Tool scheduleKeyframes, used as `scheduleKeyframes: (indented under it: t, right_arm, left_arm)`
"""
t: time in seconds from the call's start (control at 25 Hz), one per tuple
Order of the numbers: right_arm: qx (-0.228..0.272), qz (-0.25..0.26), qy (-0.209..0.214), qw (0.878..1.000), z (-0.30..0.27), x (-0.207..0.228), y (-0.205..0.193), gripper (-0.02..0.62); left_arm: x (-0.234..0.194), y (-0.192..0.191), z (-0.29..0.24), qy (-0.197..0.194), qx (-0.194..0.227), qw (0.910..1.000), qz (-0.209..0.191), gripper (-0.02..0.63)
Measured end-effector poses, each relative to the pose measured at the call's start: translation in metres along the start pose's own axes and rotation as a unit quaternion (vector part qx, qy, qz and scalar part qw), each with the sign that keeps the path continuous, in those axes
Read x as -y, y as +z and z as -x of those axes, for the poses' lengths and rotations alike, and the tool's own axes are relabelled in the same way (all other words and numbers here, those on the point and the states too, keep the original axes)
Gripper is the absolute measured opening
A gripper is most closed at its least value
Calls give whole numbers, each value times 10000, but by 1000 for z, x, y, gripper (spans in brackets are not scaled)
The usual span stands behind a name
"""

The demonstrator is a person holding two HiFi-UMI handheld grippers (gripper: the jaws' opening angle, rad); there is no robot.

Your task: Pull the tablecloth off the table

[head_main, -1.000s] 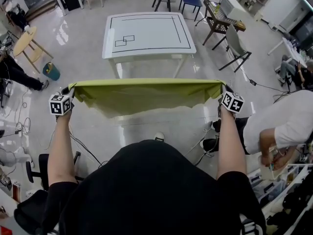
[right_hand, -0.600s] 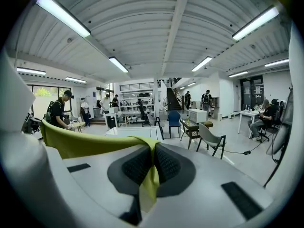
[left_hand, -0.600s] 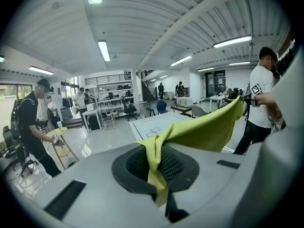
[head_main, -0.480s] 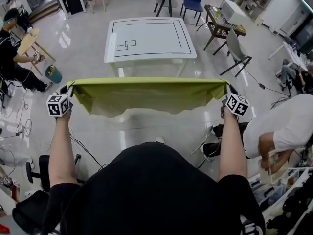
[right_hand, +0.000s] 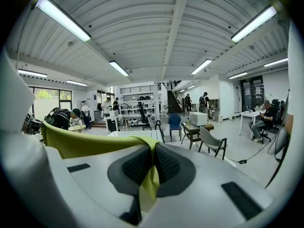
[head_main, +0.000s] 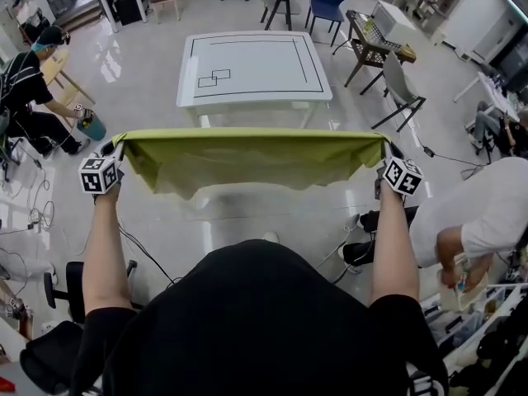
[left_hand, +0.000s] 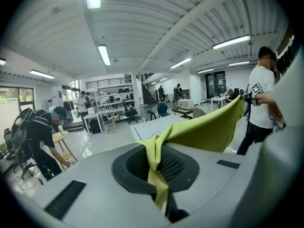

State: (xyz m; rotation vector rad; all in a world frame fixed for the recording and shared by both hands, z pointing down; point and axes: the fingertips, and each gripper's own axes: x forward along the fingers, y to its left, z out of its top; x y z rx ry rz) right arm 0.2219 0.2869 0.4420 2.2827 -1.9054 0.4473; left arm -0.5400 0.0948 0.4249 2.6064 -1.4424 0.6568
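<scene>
Left gripper and right gripper pinch tablecloth corners; cloth hides the table's feet.

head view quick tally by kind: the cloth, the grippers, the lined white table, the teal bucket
tablecloth: 1
grippers: 2, the left gripper and the right gripper, each shut on a corner of the tablecloth
white table: 1
teal bucket: 1
total: 5
</scene>
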Motion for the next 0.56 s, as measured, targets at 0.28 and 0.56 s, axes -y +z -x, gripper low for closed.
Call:
scheduleKeyframes:
  t: [0.28,0.56]
  right_arm:
    - [-23,34,10,10000,0,2,-2,23]
    - [-94,-32,-12,9999,-6,4,-9,24]
  left_arm:
    - [1,1,-2,-14,6,10000,-18,25]
    - [1,-2,-9,-16,-62,10000,7,25]
